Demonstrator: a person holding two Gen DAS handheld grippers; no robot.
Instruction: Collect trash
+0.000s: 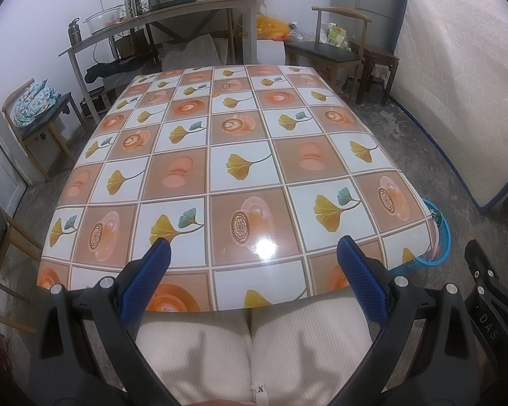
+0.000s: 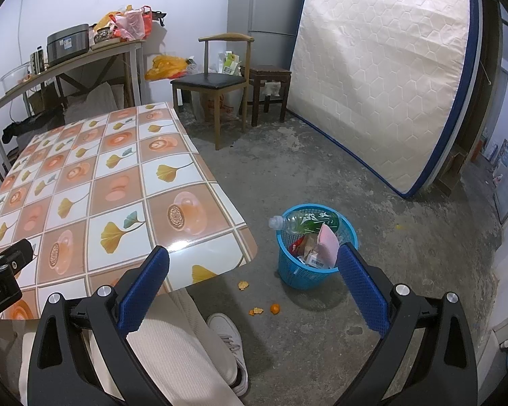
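The left gripper [image 1: 254, 264] fills the bottom of its frame, blue pads spread wide with nothing between them, above the person's cream-trousered lap and the near edge of the table [image 1: 240, 169]. The right gripper [image 2: 254, 267] is likewise wide open and empty; its right pad covers part of the blue waste basket [image 2: 299, 270] at centre frame, on the floor beside the table corner. In the basket lie a clear plastic bottle [image 2: 301, 221] across the rim, a pink packet [image 2: 328, 243] and crumpled wrappers too jumbled to name. Orange peel scraps [image 2: 256, 311] and a small orange [image 2: 275, 308] lie on the concrete lower centre. From the left wrist the basket [image 1: 440, 233] is mostly hidden behind the table edge. A tiny orange speck [image 1: 215, 94] sits at the tabletop's far end, unidentifiable. A mattress [image 2: 382, 77] leans upper right.
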